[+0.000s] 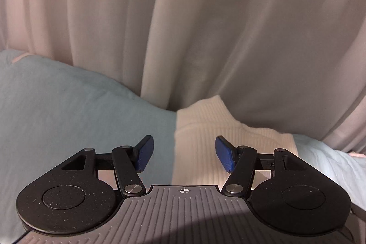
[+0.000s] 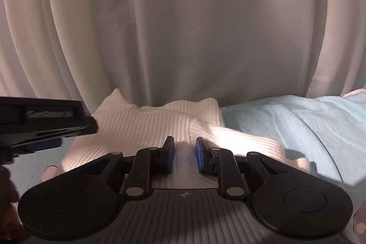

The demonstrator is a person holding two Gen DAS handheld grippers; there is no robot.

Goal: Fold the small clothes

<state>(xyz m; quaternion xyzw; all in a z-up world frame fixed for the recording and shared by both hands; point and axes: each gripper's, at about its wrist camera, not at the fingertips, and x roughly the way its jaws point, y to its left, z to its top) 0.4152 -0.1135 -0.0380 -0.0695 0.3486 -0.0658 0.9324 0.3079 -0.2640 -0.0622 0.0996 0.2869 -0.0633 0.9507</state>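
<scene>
Left wrist view shows the left gripper with its blue pads wide apart and nothing between them, hovering over the edge of a white ribbed knit garment that lies on a light blue bedsheet before a pale curtain. Right wrist view shows the right gripper above the same garment, its jaws only narrowly apart and not pinching the fabric.

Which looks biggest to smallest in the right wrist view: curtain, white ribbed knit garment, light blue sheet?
1. Pale pleated curtain, fills most of the frame.
2, 3. White ribbed knit garment and light blue bed sheet: similar, both partly hidden, unranked.
</scene>
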